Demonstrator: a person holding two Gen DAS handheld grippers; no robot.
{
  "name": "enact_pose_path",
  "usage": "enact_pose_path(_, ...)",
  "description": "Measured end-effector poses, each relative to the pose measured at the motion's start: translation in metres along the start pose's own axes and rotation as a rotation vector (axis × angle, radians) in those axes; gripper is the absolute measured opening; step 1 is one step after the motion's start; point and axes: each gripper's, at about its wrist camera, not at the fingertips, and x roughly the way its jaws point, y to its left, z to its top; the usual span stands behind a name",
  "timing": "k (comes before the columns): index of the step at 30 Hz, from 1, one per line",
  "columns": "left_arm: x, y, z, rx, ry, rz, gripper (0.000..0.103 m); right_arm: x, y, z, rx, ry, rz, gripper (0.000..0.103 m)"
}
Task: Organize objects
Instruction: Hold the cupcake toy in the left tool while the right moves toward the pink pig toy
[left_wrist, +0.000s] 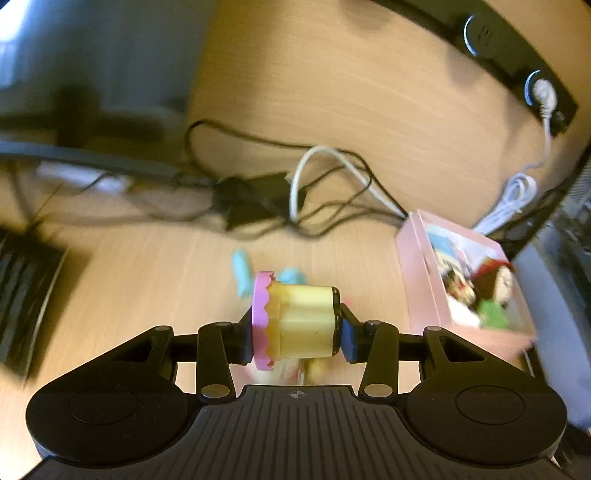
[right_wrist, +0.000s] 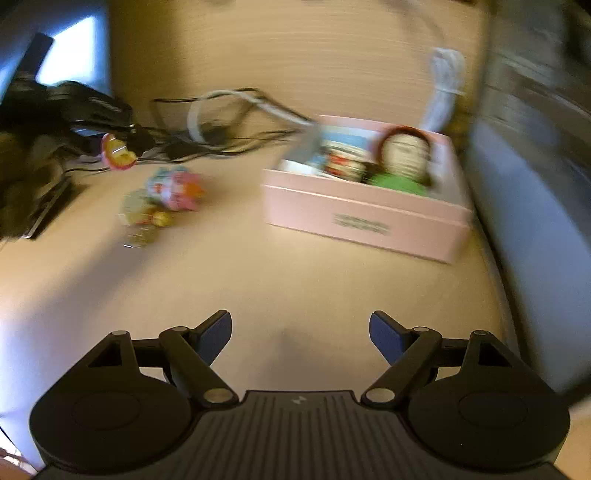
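Note:
My left gripper (left_wrist: 297, 328) is shut on a yellow toy cupcake (left_wrist: 301, 321) with a pink scalloped rim, held sideways above the wooden desk. The same cupcake (right_wrist: 116, 153) shows far left in the right wrist view, carried by the left gripper. A pink box (left_wrist: 424, 280) holding dolls and toys stands to the right. My right gripper (right_wrist: 300, 338) is open and empty over bare desk, with the pink box (right_wrist: 364, 216) ahead to the right. A small pile of colourful toys (right_wrist: 166, 195) lies ahead to the left. Turquoise toy pieces (left_wrist: 242, 273) lie beyond the cupcake.
A tangle of black and white cables (left_wrist: 295, 192) lies along the back of the desk. A black power strip (left_wrist: 517, 62) runs on the wooden back panel. A laptop keyboard (left_wrist: 22, 291) sits at the left edge. A grey surface (right_wrist: 535, 258) borders the desk on the right.

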Motion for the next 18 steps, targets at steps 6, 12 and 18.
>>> enact_pose_path(6, -0.04, 0.029, -0.047, -0.05, 0.077, 0.035, 0.047, 0.055, 0.056, 0.05, -0.101, -0.034, 0.127, 0.083)
enact_pose_path(12, -0.072, 0.061, -0.068, -0.068, 0.092, 0.061, 0.047, 0.114, 0.114, 0.104, -0.135, -0.099, 0.112, 0.083)
enact_pose_path(18, -0.068, 0.082, -0.072, -0.084, 0.117, 0.034, 0.047, 0.163, 0.134, 0.126, -0.056, -0.007, 0.094, 0.071)
